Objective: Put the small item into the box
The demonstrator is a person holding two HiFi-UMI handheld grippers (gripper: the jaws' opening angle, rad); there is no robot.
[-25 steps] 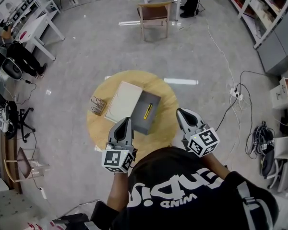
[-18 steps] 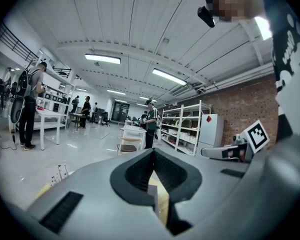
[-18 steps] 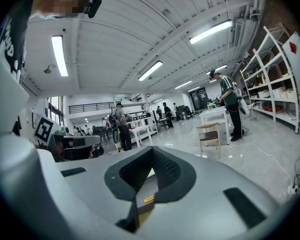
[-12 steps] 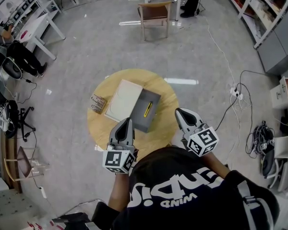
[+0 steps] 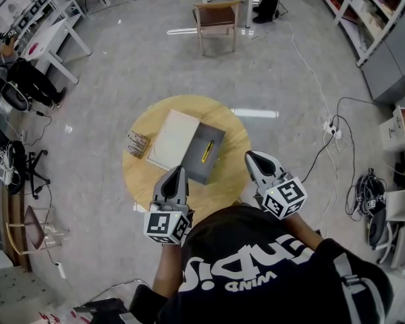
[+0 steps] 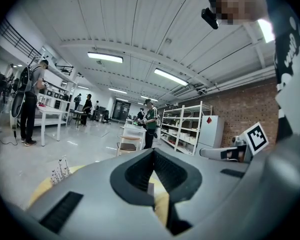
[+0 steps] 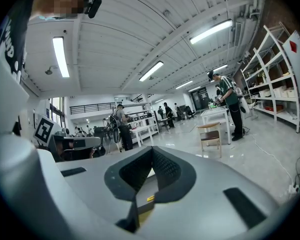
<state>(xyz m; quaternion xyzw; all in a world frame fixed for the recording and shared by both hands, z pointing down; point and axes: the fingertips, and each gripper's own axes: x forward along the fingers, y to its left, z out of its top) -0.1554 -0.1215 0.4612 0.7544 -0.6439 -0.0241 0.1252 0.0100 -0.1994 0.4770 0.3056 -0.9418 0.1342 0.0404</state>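
Observation:
On the round wooden table [image 5: 229, 181] lies an open dark grey box [image 5: 204, 164] with a small yellow item [image 5: 207, 152] inside it. Its white lid [image 5: 173, 139] rests just left of it. My left gripper [image 5: 176, 172] hovers over the table's near edge, its tip just short of the box's near corner. Its jaws are together and hold nothing. My right gripper [image 5: 251, 156] hangs at the table's right edge, also shut and empty. In the right gripper view the yellow item [image 7: 150, 198] shows below the jaws. The left gripper view shows the closed jaws over the table.
A small printed packet [image 5: 138, 142] lies on the table left of the lid. A wooden chair [image 5: 218, 17] stands beyond the table, with a person's legs [image 5: 268, 5] behind it. Cables and a power strip [image 5: 332, 132] trail on the floor to the right.
Both grippers stay almost still. The right gripper has drifted slightly up and left towards the table.

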